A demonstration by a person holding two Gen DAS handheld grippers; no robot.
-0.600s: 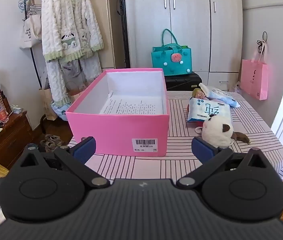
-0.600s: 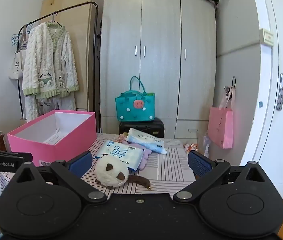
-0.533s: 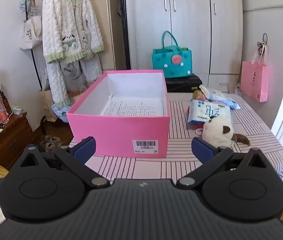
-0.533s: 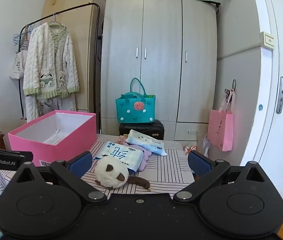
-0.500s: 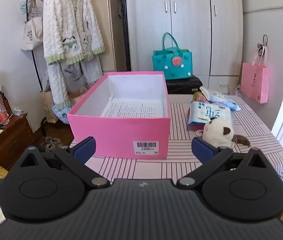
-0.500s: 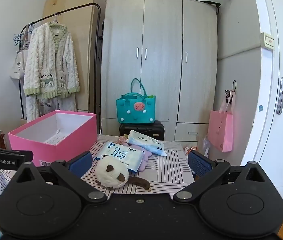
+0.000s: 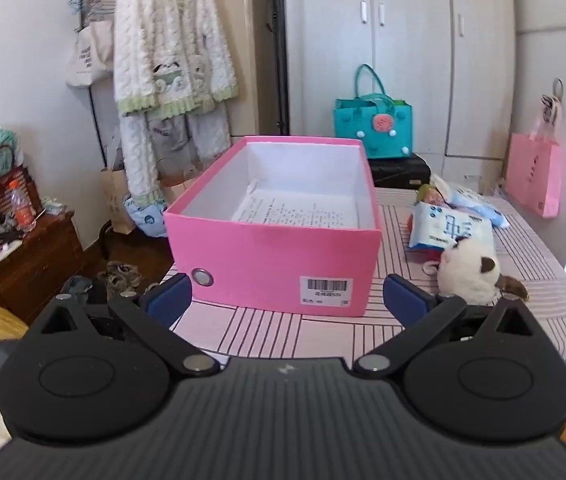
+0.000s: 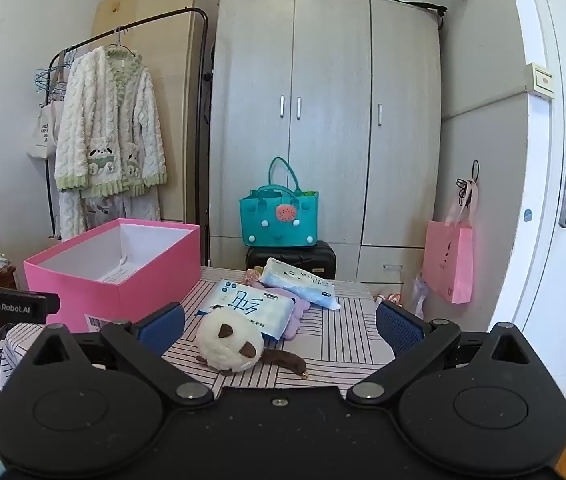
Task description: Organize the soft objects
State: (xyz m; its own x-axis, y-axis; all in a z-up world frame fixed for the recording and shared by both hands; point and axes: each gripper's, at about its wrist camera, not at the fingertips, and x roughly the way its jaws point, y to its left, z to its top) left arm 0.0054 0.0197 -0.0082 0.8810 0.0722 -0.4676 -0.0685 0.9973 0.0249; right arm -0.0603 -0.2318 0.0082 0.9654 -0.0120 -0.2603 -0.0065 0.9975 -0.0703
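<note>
An open pink box (image 7: 275, 256) with a printed sheet inside stands on the striped table (image 7: 283, 332); it also shows in the right wrist view (image 8: 131, 280). To its right lie a white plush cat (image 7: 469, 270) (image 8: 230, 343), a blue-white tissue pack (image 7: 449, 232) (image 8: 249, 306), a second pack (image 8: 301, 282) and a purple soft item (image 8: 301, 312). My left gripper (image 7: 286, 300) is open and empty in front of the box. My right gripper (image 8: 281, 326) is open and empty just before the plush cat.
A teal bag (image 8: 279, 220) sits on a black case by the wardrobe (image 8: 323, 120). A pink paper bag (image 8: 449, 268) hangs by the door. A clothes rack with a white robe (image 7: 167, 60) and a cluttered wooden cabinet (image 7: 23, 256) stand left.
The left gripper has drawn back a little and turned slightly left, so the box sits more to the right. The right view is nearly unchanged. Both grippers stay open.
</note>
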